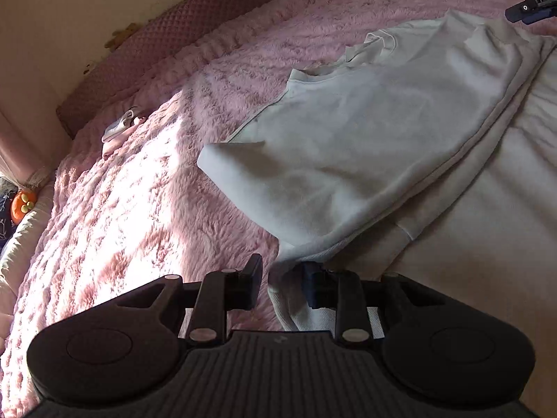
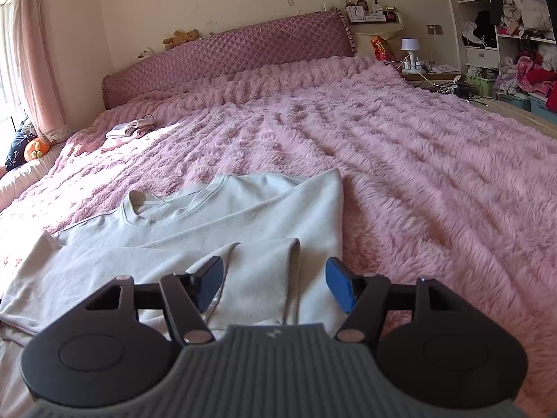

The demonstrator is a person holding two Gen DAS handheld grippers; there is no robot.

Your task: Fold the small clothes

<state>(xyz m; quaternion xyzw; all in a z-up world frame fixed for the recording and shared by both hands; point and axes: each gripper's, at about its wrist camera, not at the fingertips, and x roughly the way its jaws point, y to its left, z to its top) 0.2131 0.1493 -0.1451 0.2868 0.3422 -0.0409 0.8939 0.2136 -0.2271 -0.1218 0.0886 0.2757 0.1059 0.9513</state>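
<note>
A white long-sleeved top lies on the pink fluffy blanket, its sides and sleeves folded in over the body. It shows in the right wrist view with the collar toward the headboard. My left gripper stands part open at the top's near hem, with the ribbed hem lying between the jaws. My right gripper is open and empty just above a folded sleeve cuff. The right gripper's tip also shows in the left wrist view at the far edge of the top.
The pink blanket covers the whole bed. A small folded pile of light clothes lies at the far left near the headboard. A nightstand with a lamp and open shelves of clothes stand at the right.
</note>
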